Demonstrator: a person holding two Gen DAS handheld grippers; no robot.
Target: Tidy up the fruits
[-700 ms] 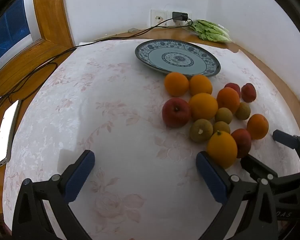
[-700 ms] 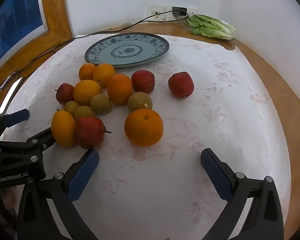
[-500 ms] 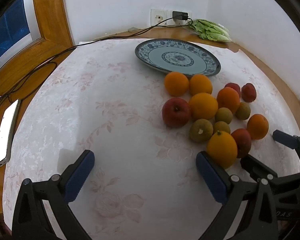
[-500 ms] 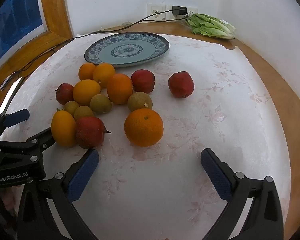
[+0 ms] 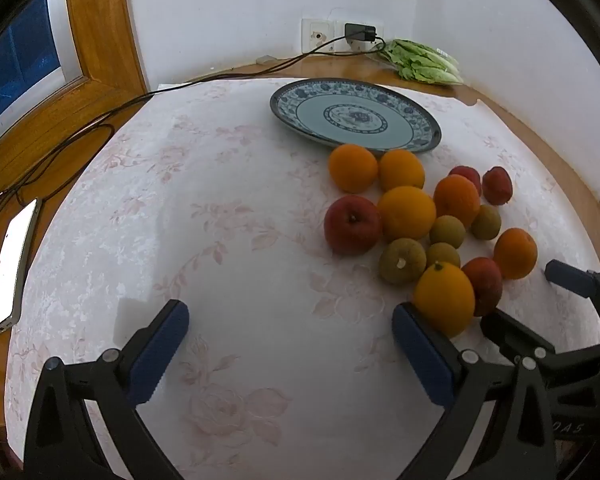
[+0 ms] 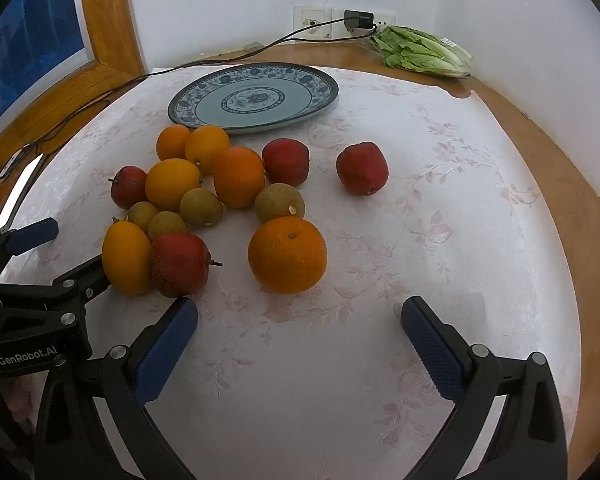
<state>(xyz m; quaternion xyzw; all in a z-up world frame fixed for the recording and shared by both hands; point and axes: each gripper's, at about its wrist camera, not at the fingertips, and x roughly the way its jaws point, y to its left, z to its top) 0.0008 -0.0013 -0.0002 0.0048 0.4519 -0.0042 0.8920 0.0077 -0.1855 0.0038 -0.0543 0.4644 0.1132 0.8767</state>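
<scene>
progress: not started, by the look of it | plate [image 6: 328,92] far, bare | fruits [image 6: 236,176] all loose on tablecloth [image 6: 420,280], near the plate | left gripper [image 5: 290,344] released, empty | right gripper [image 6: 300,344] released, empty, just short of nearest orange [image 6: 287,255] | left: every fruit

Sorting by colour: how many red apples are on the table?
4: one at the cluster's left, one nearest the grippers, one mid-cluster, one apart at right.

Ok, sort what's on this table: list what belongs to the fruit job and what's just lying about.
For the job: oranges, red apples, small green-brown fruits, blue patterned plate.

Lying about: lettuce, charger and cable, phone.
</scene>
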